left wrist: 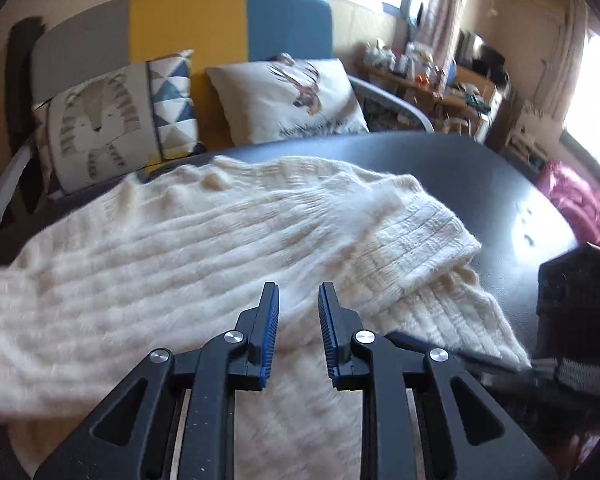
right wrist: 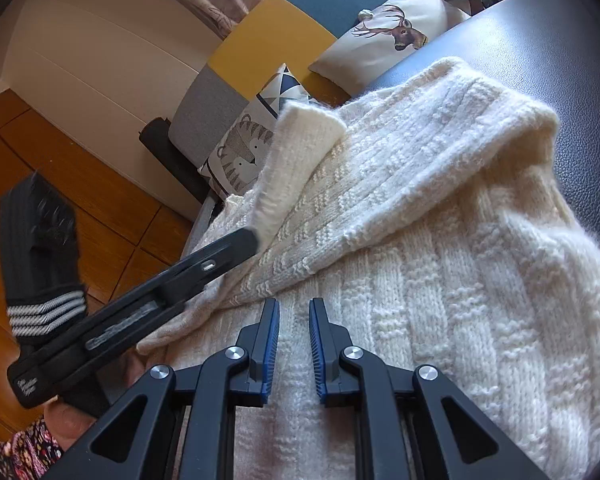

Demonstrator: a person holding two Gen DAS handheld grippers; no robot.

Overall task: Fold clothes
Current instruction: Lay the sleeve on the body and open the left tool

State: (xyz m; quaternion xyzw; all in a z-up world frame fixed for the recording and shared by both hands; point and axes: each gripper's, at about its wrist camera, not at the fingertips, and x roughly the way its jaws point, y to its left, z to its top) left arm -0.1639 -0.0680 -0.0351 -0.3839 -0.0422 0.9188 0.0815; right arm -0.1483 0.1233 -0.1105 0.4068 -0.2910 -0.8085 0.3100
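A cream knit sweater lies spread over the dark table. One sleeve is folded across its body, and its ribbed cuff rests on top. My left gripper hovers over the sweater, open, with nothing between its blue pads. In the right wrist view the left gripper points at the sleeve just below the cuff. My right gripper sits low at the sweater's near edge, its jaws narrowly apart with a ridge of knit filling the gap. Its body shows at the right.
A grey, yellow and blue sofa stands behind the table with a tiger cushion and a deer cushion. Pink cloth lies beyond the table's right edge. A cluttered shelf is further back. Wooden floor lies to the left.
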